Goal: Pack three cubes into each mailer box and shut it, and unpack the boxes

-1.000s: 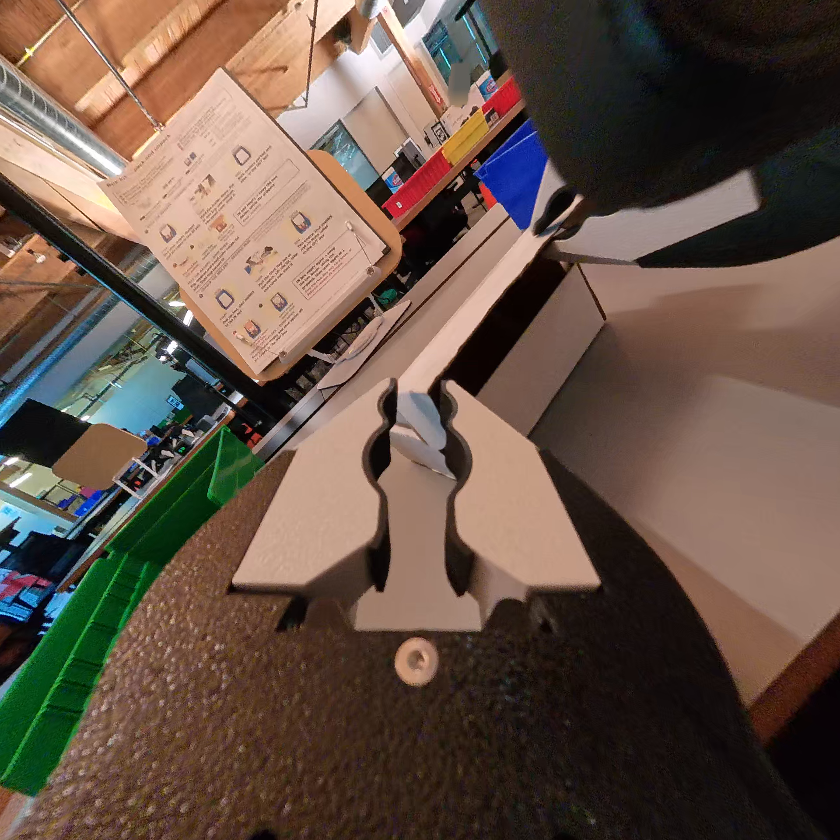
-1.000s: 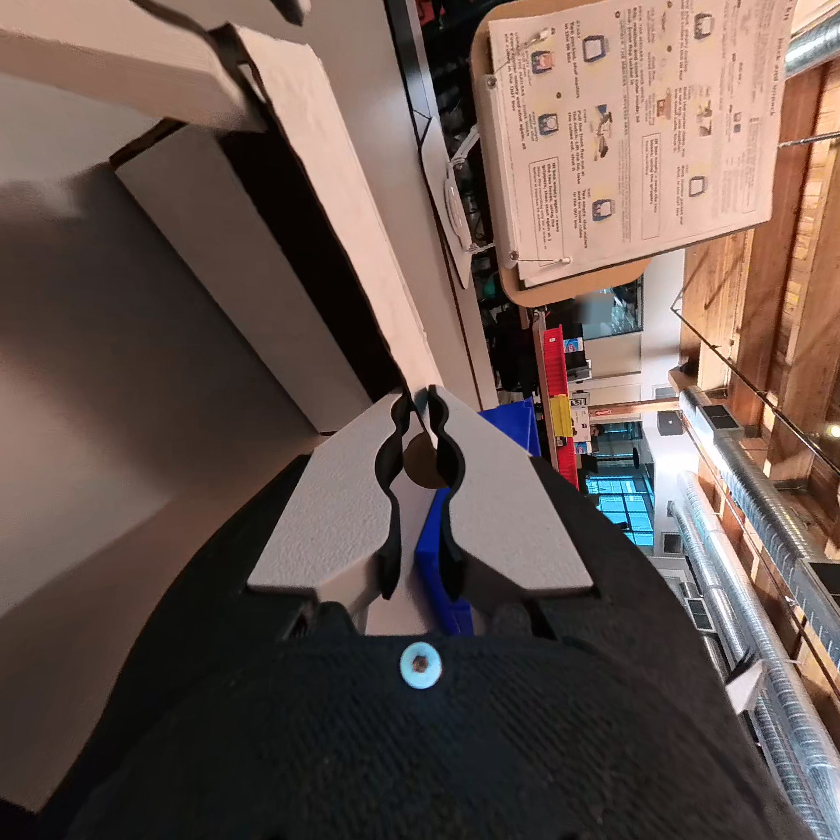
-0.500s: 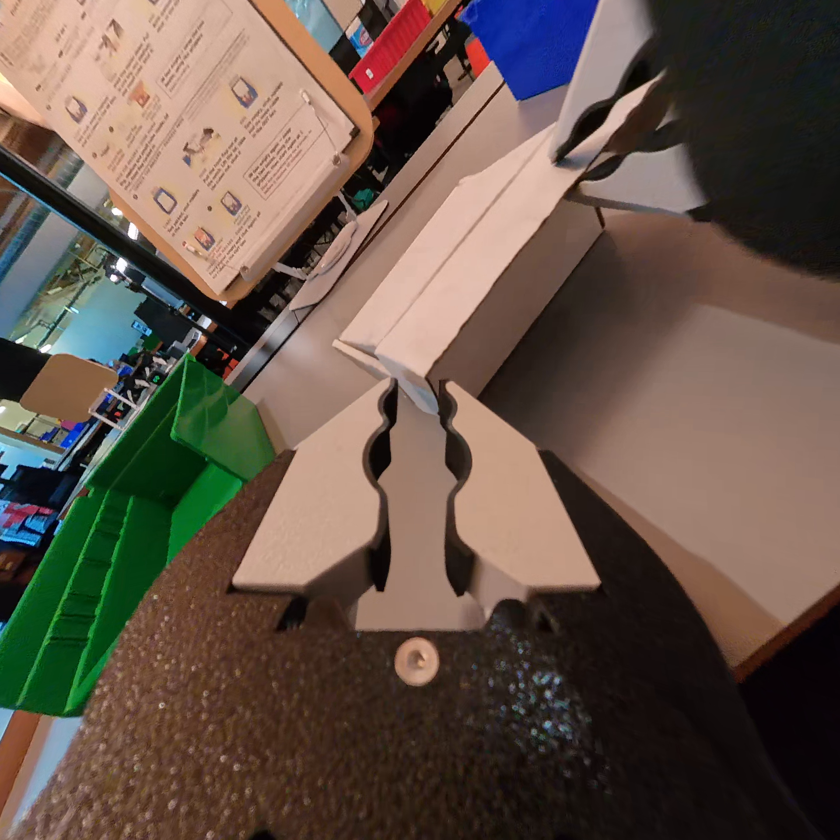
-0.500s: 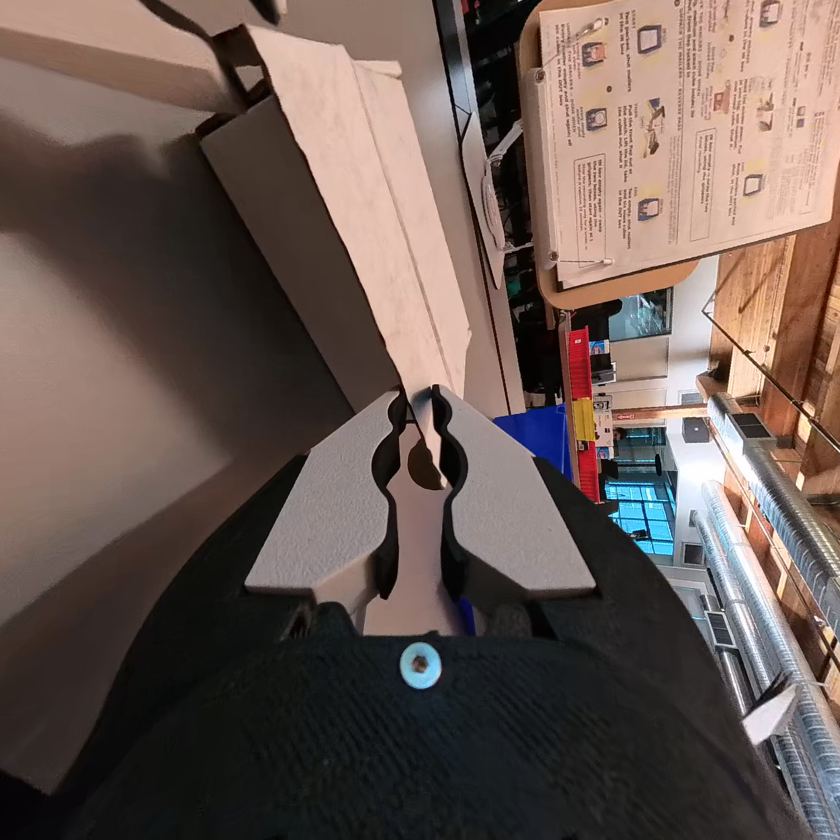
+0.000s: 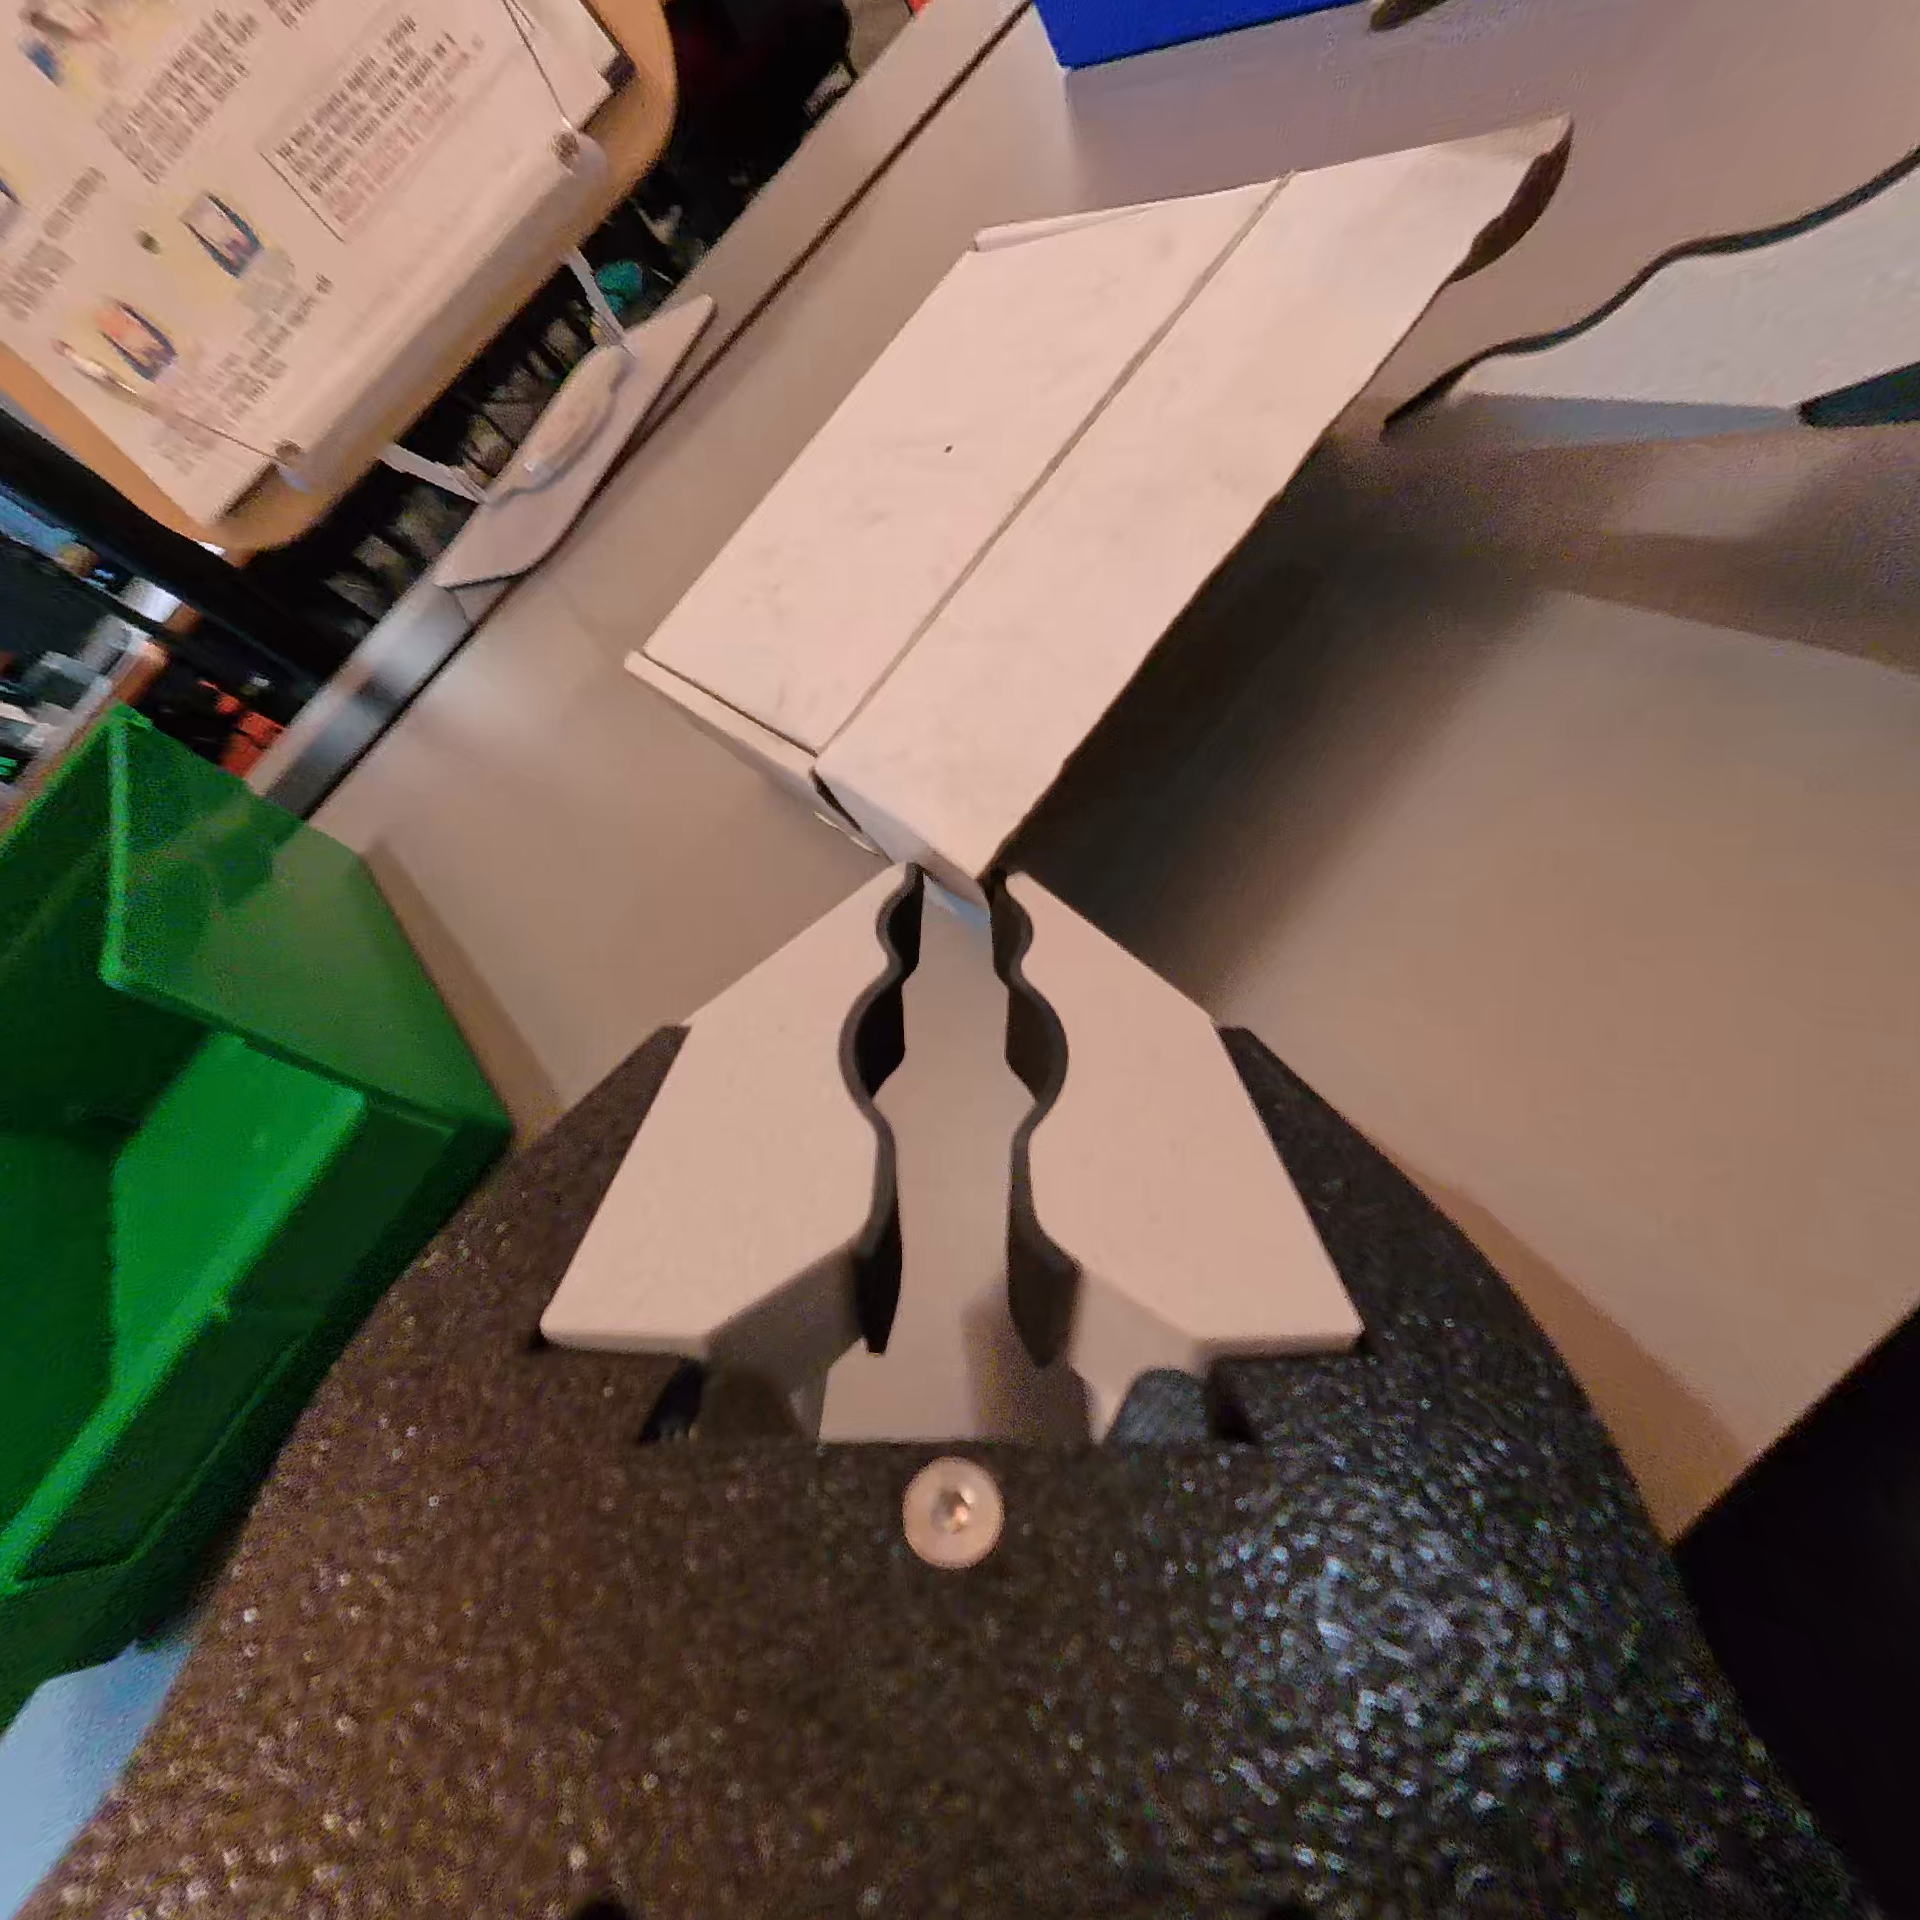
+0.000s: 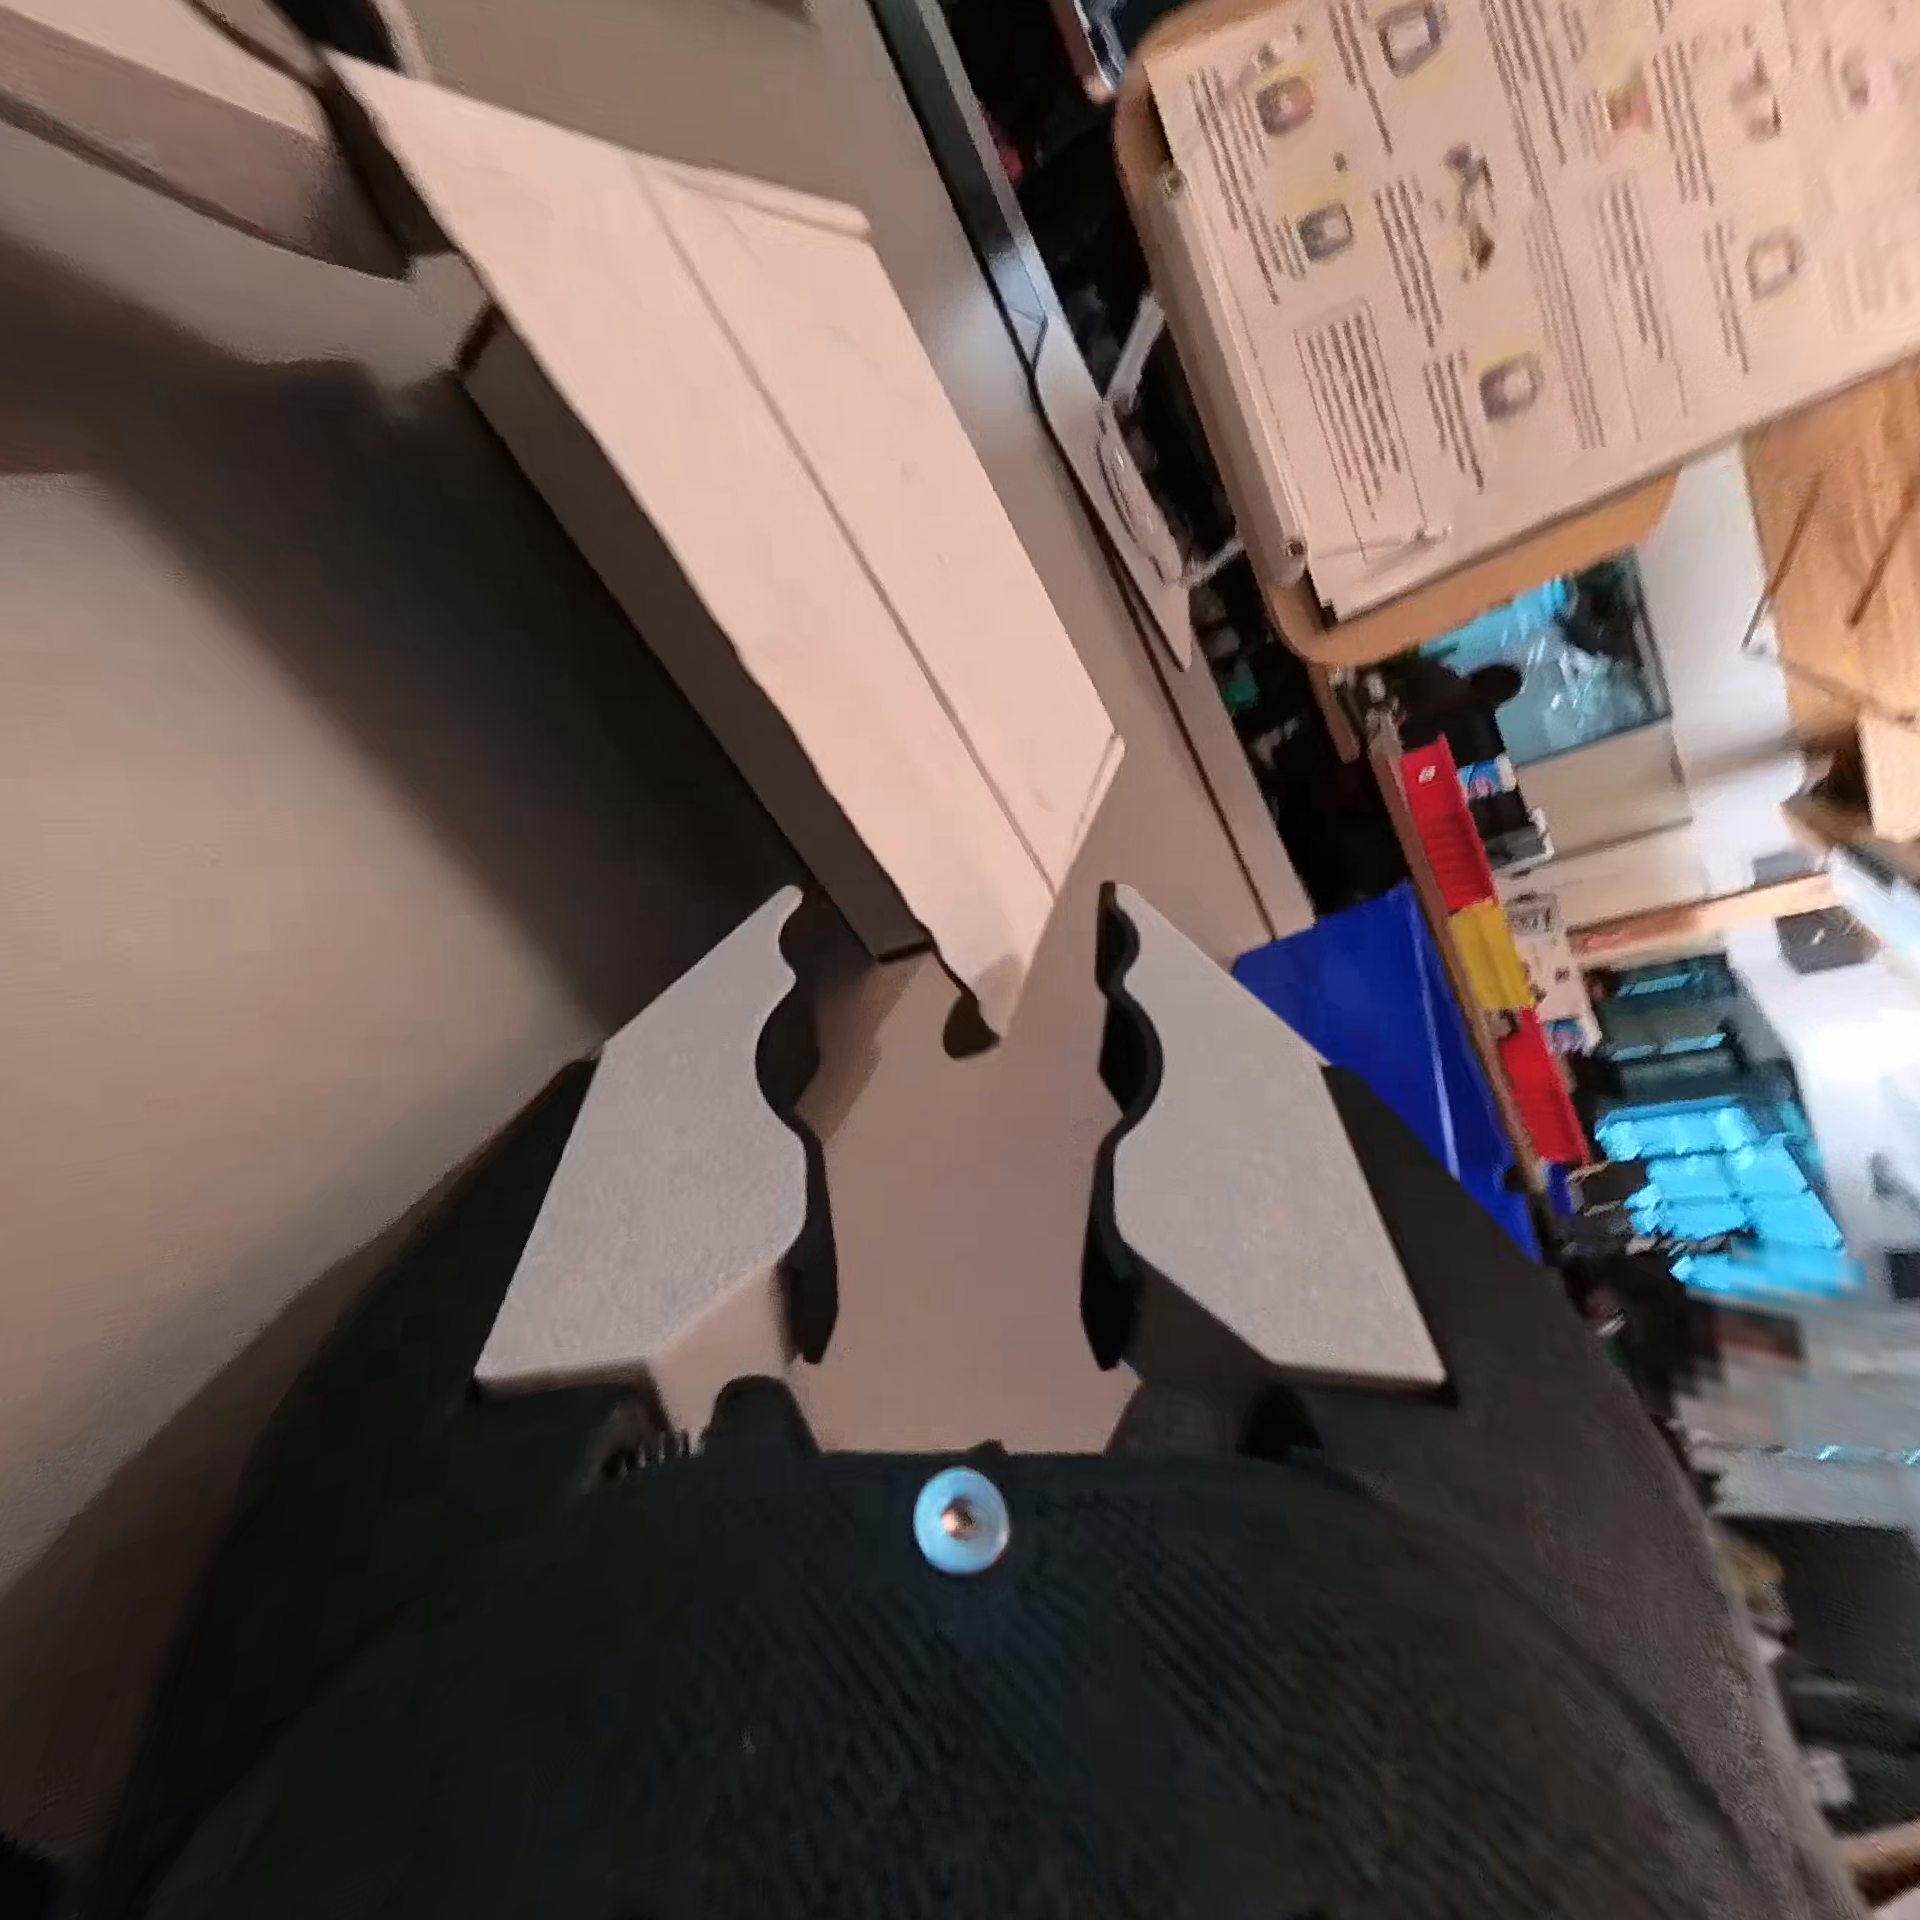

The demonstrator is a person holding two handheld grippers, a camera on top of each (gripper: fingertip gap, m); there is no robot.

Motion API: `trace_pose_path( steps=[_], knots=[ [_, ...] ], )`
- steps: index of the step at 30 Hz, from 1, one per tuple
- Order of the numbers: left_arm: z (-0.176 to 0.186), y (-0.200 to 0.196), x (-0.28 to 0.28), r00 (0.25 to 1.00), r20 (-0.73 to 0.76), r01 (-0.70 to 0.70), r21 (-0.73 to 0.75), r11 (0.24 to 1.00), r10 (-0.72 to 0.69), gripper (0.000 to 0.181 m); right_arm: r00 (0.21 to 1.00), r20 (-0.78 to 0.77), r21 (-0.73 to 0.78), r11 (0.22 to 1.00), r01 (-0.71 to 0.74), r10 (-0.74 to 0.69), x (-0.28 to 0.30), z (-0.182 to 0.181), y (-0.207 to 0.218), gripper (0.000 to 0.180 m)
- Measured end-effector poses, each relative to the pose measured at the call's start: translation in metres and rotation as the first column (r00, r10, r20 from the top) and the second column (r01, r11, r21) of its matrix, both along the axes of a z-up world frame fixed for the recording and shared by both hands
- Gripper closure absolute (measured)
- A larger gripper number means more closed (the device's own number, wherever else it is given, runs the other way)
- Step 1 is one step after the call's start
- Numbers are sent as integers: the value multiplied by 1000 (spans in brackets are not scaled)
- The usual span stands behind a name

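A white mailer box lies on the grey table with its lid down flat. My left gripper is shut on the near corner of the lid's front edge. My right gripper is open. The other corner of the lid sits loose between its jaws, touching neither. The box also shows in the right wrist view. One of the right gripper's fingers shows at the box's far end in the left wrist view. No cubes are in view.
A green bin stands close on the left of the box. A blue bin stands beyond it at the table's far side, and also shows in the right wrist view. A clipboard with an instruction sheet stands behind the table.
The lid has swung down from open to flat on the box. My right gripper has opened and let go of the lid. My left gripper has kept its hold.
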State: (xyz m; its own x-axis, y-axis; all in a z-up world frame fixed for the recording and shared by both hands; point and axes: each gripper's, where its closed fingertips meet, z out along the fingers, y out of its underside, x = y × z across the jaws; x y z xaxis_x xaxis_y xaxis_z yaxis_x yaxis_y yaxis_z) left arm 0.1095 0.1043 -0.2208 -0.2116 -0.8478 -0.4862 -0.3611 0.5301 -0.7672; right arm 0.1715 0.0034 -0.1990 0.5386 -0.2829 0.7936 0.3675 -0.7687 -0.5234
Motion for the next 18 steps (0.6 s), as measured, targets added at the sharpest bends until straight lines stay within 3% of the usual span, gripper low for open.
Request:
trace_pose_path(
  steps=[5, 8, 12, 15, 18],
  knots=[
    [-4, -3, 3, 997, -63, 28, -106, 994, -34, 169, 985, -162, 125, 989, 82, -61, 19, -10, -7, 150],
    [-4, -2, 4, 997, -71, 34, -134, 990, -44, 169, 976, -213, 170, 982, 80, -43, 22, -11, -3, 153],
    [-8, -1, 6, 991, -108, 58, -155, 986, -76, 168, 945, -326, 227, 968, 111, -32, 22, -18, -4, 151],
    [-10, 3, 9, 989, -123, 61, -167, 984, -82, 168, 923, -378, 217, 963, 161, -69, 33, -23, -13, 128],
    [-13, 4, 10, 984, -151, 70, -183, 981, -98, 168, 889, -455, 217, 974, 59, 48, 26, -28, -8, 171]
  ],
)
